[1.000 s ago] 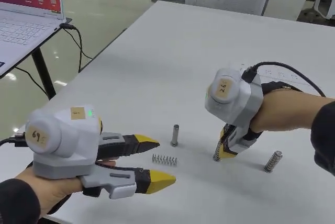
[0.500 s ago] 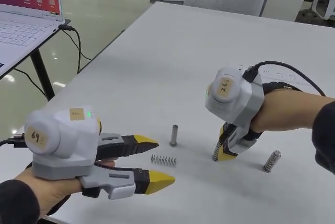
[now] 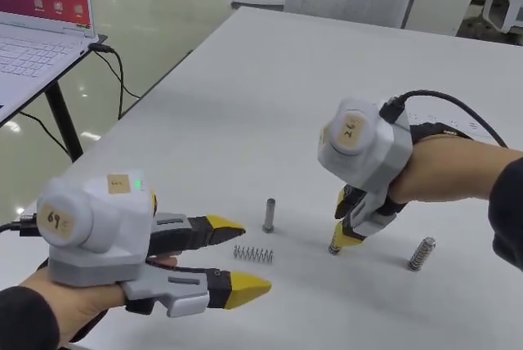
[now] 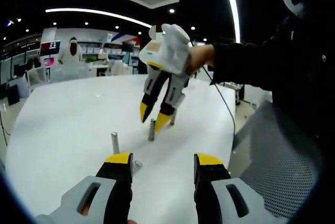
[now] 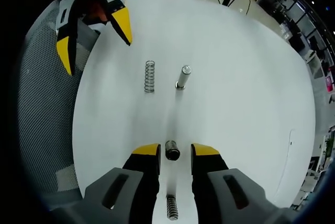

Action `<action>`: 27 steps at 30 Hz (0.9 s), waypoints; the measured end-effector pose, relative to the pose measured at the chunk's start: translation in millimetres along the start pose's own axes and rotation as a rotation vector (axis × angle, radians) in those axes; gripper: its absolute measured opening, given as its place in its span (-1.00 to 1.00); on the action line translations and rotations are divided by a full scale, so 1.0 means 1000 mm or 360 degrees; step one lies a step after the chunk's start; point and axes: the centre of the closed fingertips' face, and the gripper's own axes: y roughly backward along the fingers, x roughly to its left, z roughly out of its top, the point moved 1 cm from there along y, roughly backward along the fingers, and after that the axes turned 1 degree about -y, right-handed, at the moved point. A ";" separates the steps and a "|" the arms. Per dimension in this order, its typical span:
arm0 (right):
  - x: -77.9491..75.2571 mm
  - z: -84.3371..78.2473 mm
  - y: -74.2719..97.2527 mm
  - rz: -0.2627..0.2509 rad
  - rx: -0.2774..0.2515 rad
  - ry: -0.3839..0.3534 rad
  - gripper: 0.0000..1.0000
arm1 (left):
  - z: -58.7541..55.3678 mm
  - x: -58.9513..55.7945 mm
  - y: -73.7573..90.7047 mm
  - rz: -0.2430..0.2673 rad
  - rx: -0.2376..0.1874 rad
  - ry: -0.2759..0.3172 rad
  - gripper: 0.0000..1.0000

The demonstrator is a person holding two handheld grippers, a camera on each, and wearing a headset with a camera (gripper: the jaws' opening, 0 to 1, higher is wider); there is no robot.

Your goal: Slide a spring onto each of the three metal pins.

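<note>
Roughly two of three done: the far-right pin (image 3: pixel 425 253) is sprung. The middle pin (image 5: pixel 172 150) looks sprung too, though it is half hidden by the right gripper (image 4: pixel 151 121), whose jaws are spread either side of it, unclamped. The bare pin (image 3: pixel 270 214) is left, with the loose spring (image 3: pixel 253 253) laid flat on the table (image 3: pixel 245 105) just beside it. Counted: three pins, three springs if the middle one is read right; the left gripper (image 4: pixel 164 158) is released and empty near the loose spring.
</note>
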 end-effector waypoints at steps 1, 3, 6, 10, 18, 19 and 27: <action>0.000 0.002 0.001 -0.0003 -0.0011 0.0001 -0.58 | 0.000 0.000 0.000 0.0000 0.0001 -0.0001 -0.18; 0.002 0.006 0.000 0.0003 -0.0027 0.0001 -0.59 | 0.000 0.000 0.000 0.0000 0.0002 -0.0001 -0.18; 0.006 0.014 0.001 0.0026 -0.0090 -0.0014 -0.59 | 0.000 0.000 0.000 0.0001 0.0004 -0.0002 -0.18; 0.012 0.026 0.002 0.0050 -0.0149 -0.0012 -0.61 | 0.000 0.000 0.000 0.0001 0.0005 -0.0004 -0.18; 0.024 0.041 -0.008 0.0099 -0.0180 0.0019 -0.65 | 0.000 0.000 0.000 0.0000 0.0003 -0.0005 -0.18; 0.026 0.043 -0.009 0.0106 -0.0180 0.0024 -0.65 | 0.000 0.000 0.000 0.0000 0.0003 -0.0004 -0.18; 0.034 0.057 -0.022 0.0141 -0.0201 0.0056 -0.68 | -0.001 0.000 0.000 0.0001 0.0004 -0.0002 -0.18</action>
